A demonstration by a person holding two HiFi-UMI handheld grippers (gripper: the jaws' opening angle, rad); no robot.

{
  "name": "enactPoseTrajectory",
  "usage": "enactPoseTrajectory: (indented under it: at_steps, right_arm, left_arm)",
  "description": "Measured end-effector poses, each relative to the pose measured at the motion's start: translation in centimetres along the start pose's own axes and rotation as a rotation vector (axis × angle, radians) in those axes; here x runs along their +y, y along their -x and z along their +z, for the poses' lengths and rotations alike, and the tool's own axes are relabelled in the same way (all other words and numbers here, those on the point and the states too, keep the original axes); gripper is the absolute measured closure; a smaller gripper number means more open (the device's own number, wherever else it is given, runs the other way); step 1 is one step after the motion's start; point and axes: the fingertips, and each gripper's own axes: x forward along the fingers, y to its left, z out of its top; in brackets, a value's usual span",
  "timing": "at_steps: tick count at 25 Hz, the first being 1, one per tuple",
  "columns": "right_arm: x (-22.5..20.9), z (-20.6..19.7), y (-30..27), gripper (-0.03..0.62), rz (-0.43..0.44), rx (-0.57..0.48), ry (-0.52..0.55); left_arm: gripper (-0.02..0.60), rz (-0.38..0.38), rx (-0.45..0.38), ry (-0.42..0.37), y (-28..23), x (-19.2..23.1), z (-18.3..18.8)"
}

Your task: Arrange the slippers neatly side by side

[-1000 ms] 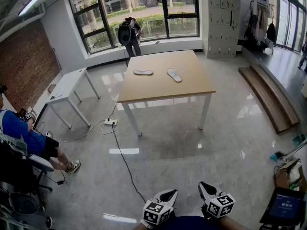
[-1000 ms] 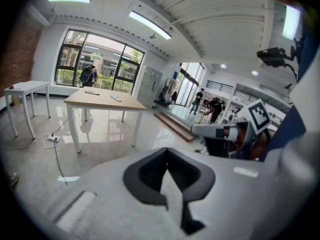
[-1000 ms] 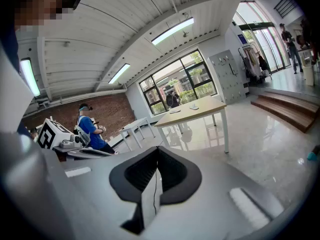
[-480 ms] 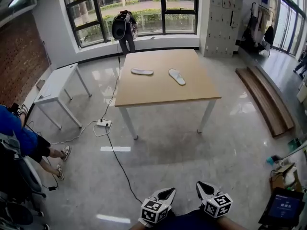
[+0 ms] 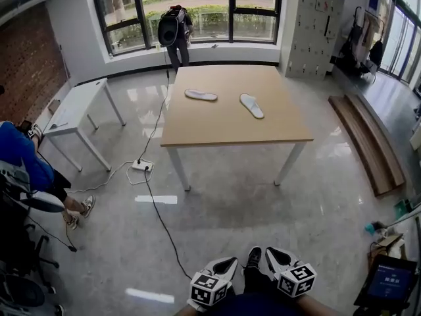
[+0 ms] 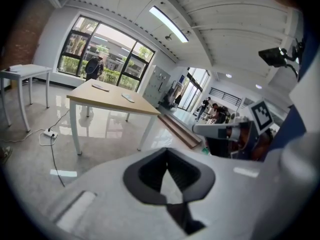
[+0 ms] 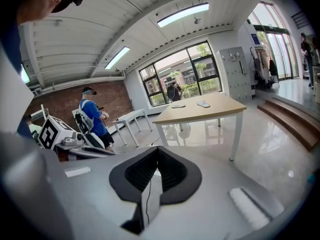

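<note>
Two white slippers lie on the wooden tabletop (image 5: 230, 129), apart and at different angles: the left slipper (image 5: 200, 95) lies nearly crosswise toward the far left corner, the right slipper (image 5: 251, 106) slants near the middle; well away from them, at the bottom of the head view, the left gripper (image 5: 227, 264) and right gripper (image 5: 273, 255) hang above the floor, each with its jaws closed together on nothing; a power strip (image 5: 141, 165) lies on the floor near the table's left leg.
</note>
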Motion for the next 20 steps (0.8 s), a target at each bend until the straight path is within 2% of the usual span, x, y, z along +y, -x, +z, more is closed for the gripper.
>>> enactPoseTrajectory:
  at_steps: [9, 12, 20]
  right_arm:
    - [-2.0, 3.6, -8.0, 0.583, 0.13, -0.003, 0.035]
    - [-4.1, 5.0, -10.5, 0.583, 0.163, 0.002, 0.037]
    - [-12.1, 11.0, -15.4, 0.583, 0.167, -0.014, 0.008]
  left_arm:
    - [0.577, 0.141, -0.054, 0.011, -2.4, 6.6, 5.1]
    - [0.577, 0.161, -0.055, 0.008, -4.8, 7.8, 7.1]
    - [0.577, 0.175, -0.036, -0.004, -13.1, 9.6, 13.4]
